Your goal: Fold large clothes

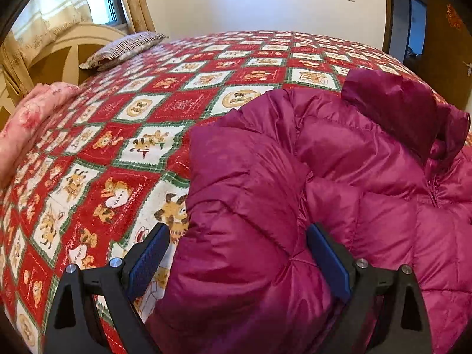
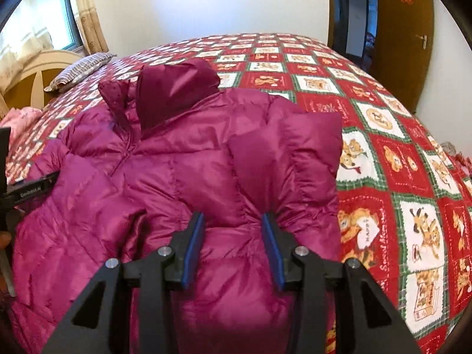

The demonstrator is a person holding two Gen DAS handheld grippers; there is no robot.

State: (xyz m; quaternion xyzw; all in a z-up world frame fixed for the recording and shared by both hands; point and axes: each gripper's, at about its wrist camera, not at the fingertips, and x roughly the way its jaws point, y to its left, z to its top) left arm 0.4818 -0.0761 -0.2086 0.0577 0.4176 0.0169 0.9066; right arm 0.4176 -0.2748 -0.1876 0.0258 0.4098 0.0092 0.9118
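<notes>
A magenta puffer jacket [image 1: 339, 177] lies front up on the bed, its hood [image 2: 177, 94] toward the far side. In the left wrist view my left gripper [image 1: 239, 230] stands wide open around the jacket's left sleeve [image 1: 236, 206]. The right pad touches the fabric, and quilt shows beside the left pad. In the right wrist view my right gripper [image 2: 232, 216] is shut on a bunched fold of the jacket's right sleeve [image 2: 295, 162], with creases running to both blue pads. Part of the left gripper [image 2: 29, 190] shows at that view's left edge.
The bed wears a red, white and green cartoon quilt [image 1: 132, 153]. A striped pillow [image 1: 124, 48] and a pink folded blanket [image 1: 29, 124] lie near the cream headboard [image 1: 73, 53]. A curtained window is far left. A wooden door [image 2: 407, 44] stands open at the right.
</notes>
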